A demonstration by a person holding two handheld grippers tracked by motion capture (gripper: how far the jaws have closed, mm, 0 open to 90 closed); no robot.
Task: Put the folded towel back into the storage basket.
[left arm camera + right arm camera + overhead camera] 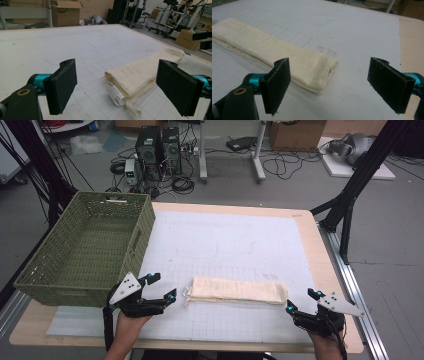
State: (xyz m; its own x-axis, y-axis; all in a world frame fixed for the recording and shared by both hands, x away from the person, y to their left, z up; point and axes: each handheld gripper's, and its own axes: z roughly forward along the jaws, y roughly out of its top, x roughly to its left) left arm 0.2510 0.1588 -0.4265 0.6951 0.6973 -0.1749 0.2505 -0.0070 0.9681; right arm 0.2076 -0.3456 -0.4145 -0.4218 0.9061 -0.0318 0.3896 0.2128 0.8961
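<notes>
On a pale wooden table (320, 245) covered by a white mat printed with a faint grid (235, 245), a cream folded cloth of soft, slightly ribbed weave (237, 291), long and narrow, lying flat near the front edge, between the two grippers. Seen again in the left gripper view (140, 75): layered folds at the near end, a white tag and a loose strip poking out below. Seen too in the right gripper view (274, 57): rounded folded end, faint yellowish staining along the surface.

Left gripper (162, 287), black with teal accents and a grey three-cornered plate on top, held low just left of the cloth's end; jaws spread wide, nothing between them, tips close to the cloth but apart from it. In its own view (116, 87), flat rectangular pads with a coarse, matte black face (63, 85).

Right gripper (302, 301), same build, resting just right of the cloth's other end; jaws likewise spread wide and empty, apart from the cloth. In its own view (329, 83), the same rough-textured pads (277, 83), fraying slightly at the lower edge.

At the table's left rear corner, an olive-green woven plastic basket (142, 227), rectangular, open lattice walls, tilted with one side overhanging the table edge. Beyond the table, grey floor with black computer towers (159, 147) and tangled cables.
</notes>
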